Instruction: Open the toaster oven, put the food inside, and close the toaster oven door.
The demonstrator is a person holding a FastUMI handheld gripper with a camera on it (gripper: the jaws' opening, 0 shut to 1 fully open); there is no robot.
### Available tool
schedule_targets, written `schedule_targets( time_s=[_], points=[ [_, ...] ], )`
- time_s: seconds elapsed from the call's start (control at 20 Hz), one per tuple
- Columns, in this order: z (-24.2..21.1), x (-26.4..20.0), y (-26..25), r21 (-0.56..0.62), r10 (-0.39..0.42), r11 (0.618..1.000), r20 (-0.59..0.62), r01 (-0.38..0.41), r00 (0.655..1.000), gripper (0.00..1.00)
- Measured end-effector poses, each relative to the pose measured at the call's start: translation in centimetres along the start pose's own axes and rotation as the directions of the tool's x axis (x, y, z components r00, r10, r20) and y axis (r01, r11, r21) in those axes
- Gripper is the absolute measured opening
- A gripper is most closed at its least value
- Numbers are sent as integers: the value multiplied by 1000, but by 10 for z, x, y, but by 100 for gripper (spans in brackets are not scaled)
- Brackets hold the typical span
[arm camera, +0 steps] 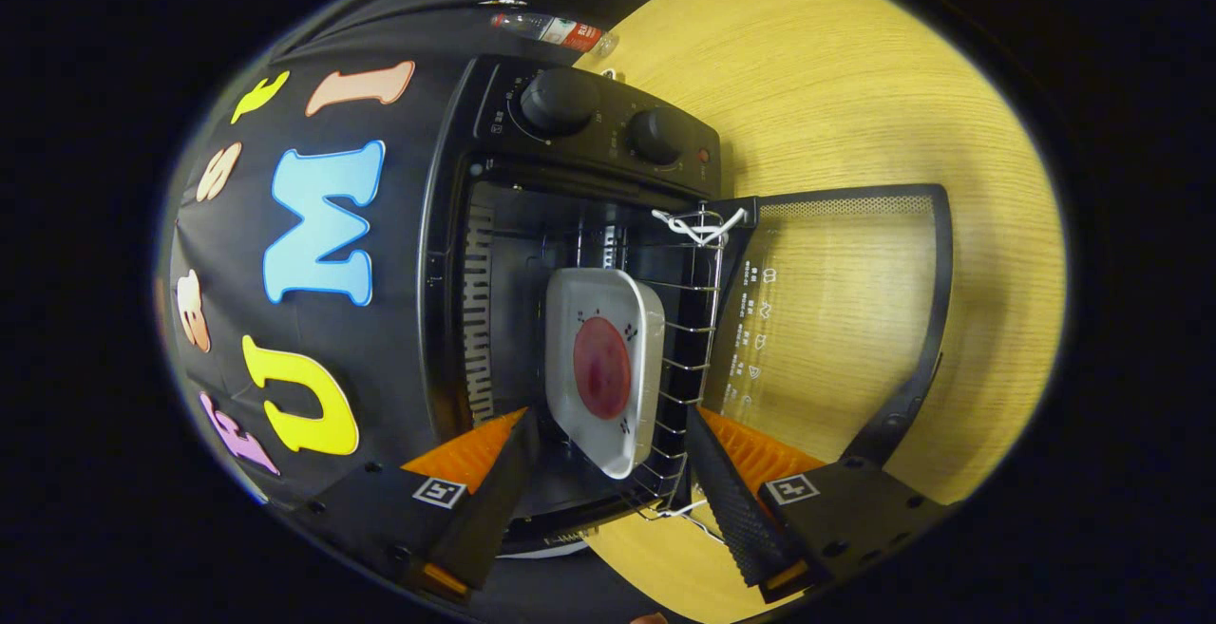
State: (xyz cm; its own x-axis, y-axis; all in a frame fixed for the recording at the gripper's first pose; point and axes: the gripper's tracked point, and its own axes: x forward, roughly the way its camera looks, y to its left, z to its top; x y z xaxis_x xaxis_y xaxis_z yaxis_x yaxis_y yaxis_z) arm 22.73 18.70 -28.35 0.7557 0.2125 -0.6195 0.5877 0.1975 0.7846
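Observation:
The black toaster oven [579, 160] stands with its glass door [836, 320] swung fully open, flat over the wooden table. Inside, a white square plate [570, 311] rests on the wire rack [691, 325] and carries a round red slice of food [601, 368]. My gripper [608, 420] is open at the oven's mouth. Its two fingers stand on either side of the plate's near corner, with a gap on each side, so neither presses on it.
Two round knobs [558, 100] sit on the oven's control panel. A plastic bottle [556, 30] lies behind the oven at the booth wall. The wooden table [855, 83] spreads out around the open door, whose handle bar [939, 301] is at its outer edge.

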Motion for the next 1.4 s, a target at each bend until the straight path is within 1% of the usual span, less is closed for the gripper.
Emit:
schedule_targets(
  time_s=[0.05, 0.15, 0.2, 0.3, 0.4, 0.5, 0.65, 0.85, 1.05, 1.1, 1.15, 1.4],
  points=[
    [-2, -6, -1, -31, 1, 1000, -15, -2, 1000, 98],
    [-7, -19, -1, -149, 3, 989, -46, -9, 999, 98],
    [-11, -27, -2, -221, -1, 975, -62, -13, 998, 98],
    [-21, -42, -3, -356, 1, 933, -108, -39, 994, 98],
    [-24, -56, -9, -469, -8, 881, -126, -52, 992, 98],
    [-25, -65, -20, -557, -21, 829, -126, -53, 992, 98],
    [-24, -77, -35, -655, -48, 754, -130, -50, 990, 98],
    [-20, -89, -56, -759, -86, 651, -116, -32, 990, 98],
    [-15, -95, -71, -868, -119, 497, -84, -14, 989, 99],
    [-16, -96, -75, -885, -131, 466, -85, -14, 988, 99],
    [-16, -96, -80, -897, -148, 441, -86, -12, 985, 98],
    [-17, -94, -111, -938, -252, 346, -75, 18, 965, 98]
  ],
)
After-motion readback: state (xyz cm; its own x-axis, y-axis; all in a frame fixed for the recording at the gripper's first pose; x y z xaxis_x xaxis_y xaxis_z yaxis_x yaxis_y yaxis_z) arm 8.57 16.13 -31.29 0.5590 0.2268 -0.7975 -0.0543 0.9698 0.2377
